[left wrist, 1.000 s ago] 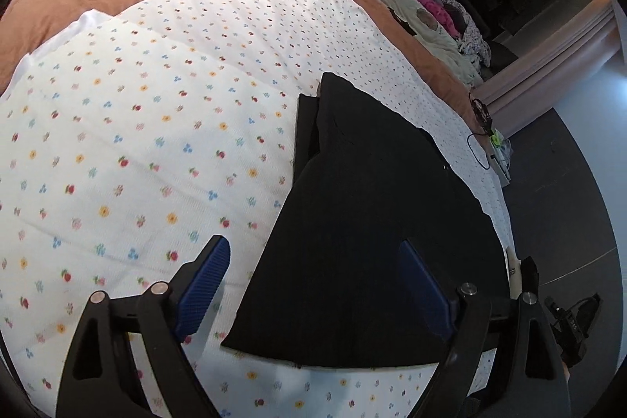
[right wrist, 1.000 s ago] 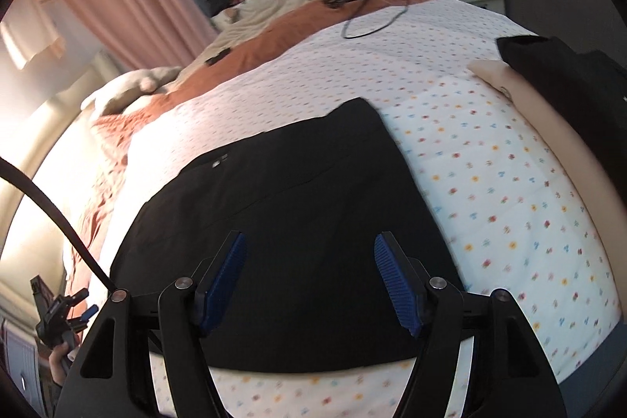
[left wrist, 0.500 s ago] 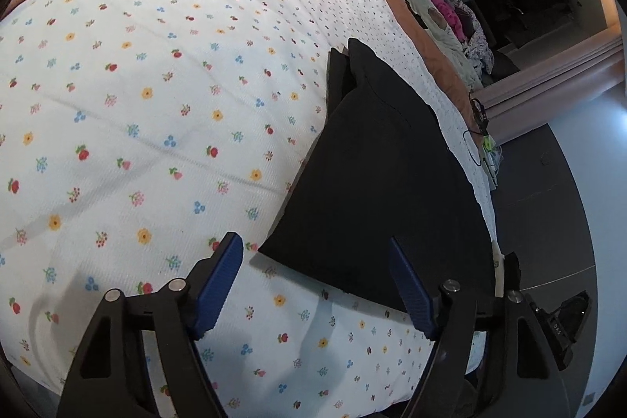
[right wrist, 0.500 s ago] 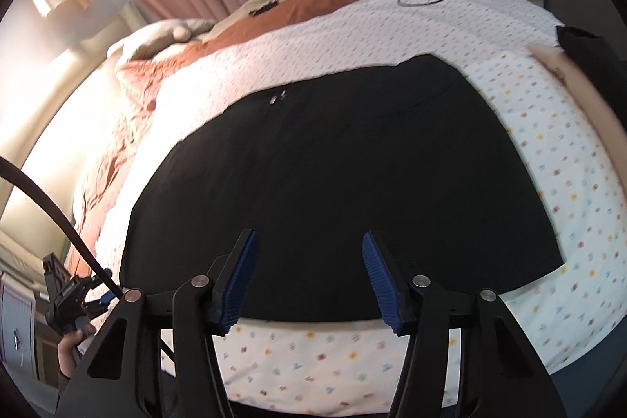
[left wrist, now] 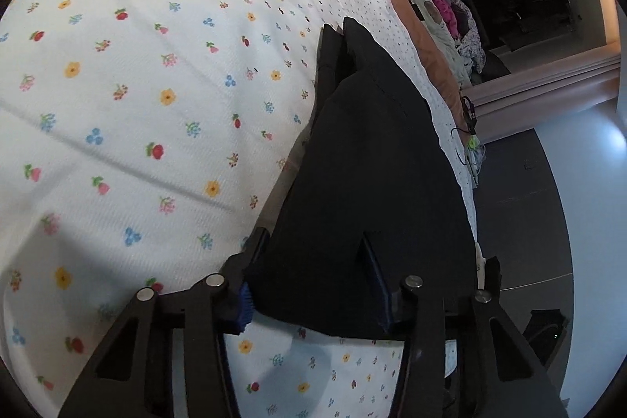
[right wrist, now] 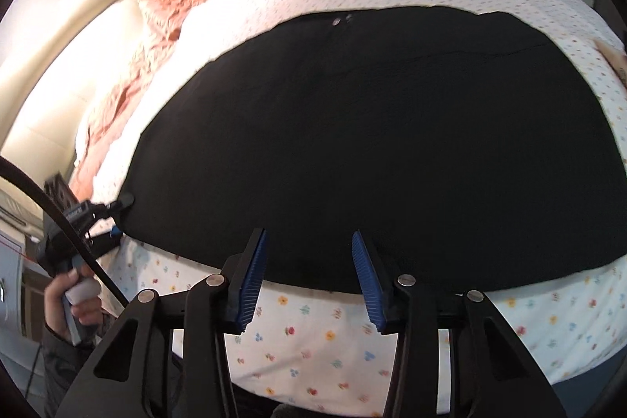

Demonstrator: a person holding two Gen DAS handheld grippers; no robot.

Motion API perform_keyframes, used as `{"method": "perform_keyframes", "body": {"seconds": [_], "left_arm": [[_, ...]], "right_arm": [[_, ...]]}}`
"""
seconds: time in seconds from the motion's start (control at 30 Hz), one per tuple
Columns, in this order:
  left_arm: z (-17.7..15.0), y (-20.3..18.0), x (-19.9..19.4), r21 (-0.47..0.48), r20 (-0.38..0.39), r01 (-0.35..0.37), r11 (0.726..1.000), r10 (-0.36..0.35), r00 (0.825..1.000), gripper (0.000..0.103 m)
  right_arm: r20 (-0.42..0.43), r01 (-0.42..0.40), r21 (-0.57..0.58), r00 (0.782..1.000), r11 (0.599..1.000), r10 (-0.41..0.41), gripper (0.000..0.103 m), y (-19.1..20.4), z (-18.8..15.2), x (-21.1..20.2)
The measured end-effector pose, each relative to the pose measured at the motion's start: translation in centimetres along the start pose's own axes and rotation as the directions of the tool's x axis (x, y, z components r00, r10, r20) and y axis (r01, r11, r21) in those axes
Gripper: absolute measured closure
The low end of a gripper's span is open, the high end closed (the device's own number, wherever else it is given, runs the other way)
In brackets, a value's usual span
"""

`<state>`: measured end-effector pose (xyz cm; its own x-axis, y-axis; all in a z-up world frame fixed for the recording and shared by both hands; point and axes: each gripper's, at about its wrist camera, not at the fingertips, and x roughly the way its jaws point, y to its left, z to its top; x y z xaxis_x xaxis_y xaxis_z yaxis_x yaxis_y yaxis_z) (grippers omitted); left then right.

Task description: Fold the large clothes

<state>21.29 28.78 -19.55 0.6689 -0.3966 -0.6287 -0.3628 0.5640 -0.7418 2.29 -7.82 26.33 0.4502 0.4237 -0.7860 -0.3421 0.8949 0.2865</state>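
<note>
Both grippers have dropped closer to the garment since 0.5 s ago. Left gripper [left wrist: 313, 277] open, ribbed blue pads [left wrist: 246, 304] straddling the near corner of the flat black garment [left wrist: 372, 159], not clamped. Right gripper [right wrist: 309, 273] open, empty, over the near hem. Garment [right wrist: 372, 143] smooth, matte, spread ahead on flowered white quilt [left wrist: 156, 73]. Left hand [right wrist: 74, 296] grips its handle.

the black garment [right wrist: 352, 128] is matt, smooth cloth. the flowered bedspread [left wrist: 156, 85] looks like finely ribbed woven cotton. the orange blanket [right wrist: 129, 38] is crinkled fabric. the gripper fingers [right wrist: 254, 277] carry ridged blue rubbery pads on black plastic with shiny metal bolts.
</note>
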Motion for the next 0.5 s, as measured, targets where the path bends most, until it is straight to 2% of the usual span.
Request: {"method": "perform_keyframes", "body": {"seconds": [0.1,0.17,0.5], "left_arm": [[0.0,-0.2,0.3,0.010,0.003,0.004,1.000,-0.004,1.000,0.060],[0.0,-0.3,0.2,0.006,0.008,0.008,1.000,-0.008,1.000,0.062],[-1.0,0.0,-0.4,-0.028,0.048,0.009,1.000,-0.008,0.999,0.067]], "right_arm": [[-0.025,0.048,-0.020,0.999,0.999,-0.048,0.065,0.6,0.9,2.6],[-0.026,0.086,-0.020,0.996,0.996,-0.087,0.072,0.6,1.7,4.0],[-0.016,0.132,0.021,0.991,0.991,-0.132,0.072,-1.1,7.9,11.4]]}}
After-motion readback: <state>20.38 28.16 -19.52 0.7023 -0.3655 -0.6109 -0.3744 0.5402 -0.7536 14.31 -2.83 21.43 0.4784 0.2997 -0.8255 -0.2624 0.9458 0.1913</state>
